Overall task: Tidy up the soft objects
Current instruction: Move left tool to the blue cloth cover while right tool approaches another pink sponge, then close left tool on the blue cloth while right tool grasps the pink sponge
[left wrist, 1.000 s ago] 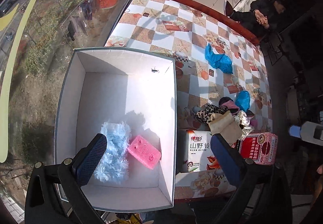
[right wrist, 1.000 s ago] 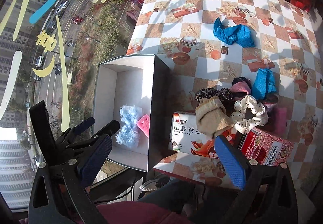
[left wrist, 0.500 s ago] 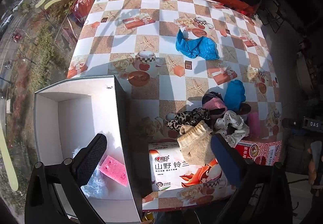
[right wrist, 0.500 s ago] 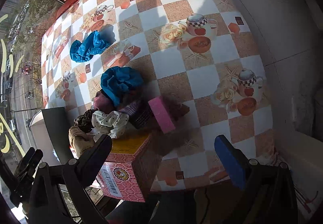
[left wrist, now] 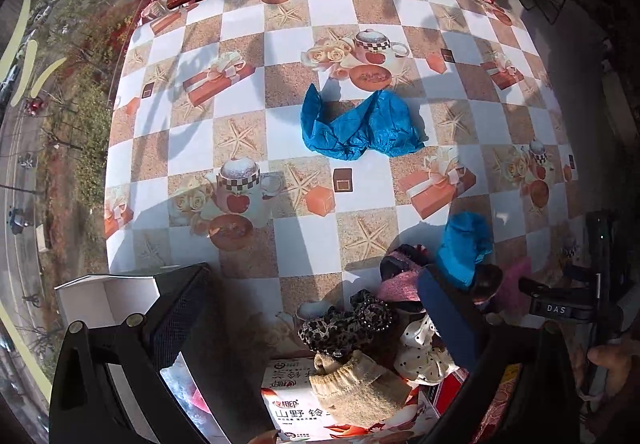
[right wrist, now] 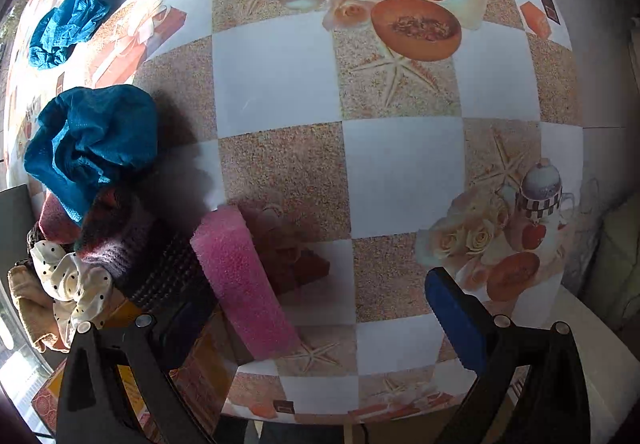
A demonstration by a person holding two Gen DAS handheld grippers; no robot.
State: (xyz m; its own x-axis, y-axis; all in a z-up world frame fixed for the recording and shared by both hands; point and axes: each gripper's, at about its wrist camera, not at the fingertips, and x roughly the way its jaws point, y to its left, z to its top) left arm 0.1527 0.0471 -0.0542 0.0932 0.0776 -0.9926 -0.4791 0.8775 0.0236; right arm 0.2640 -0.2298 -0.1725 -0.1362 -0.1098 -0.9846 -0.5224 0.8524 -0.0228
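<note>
Reaching wide open and empty, the right claw straddles the pink sponge leaning on the pile; closing off-centre could topple it off the bench. The left claw is open too.

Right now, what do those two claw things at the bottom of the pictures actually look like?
Both are alike: the left gripper and right gripper each have a black frame with silver bolts and two flat fingers faced with ridged blue pads. No cables or markings are visible on them.
</note>
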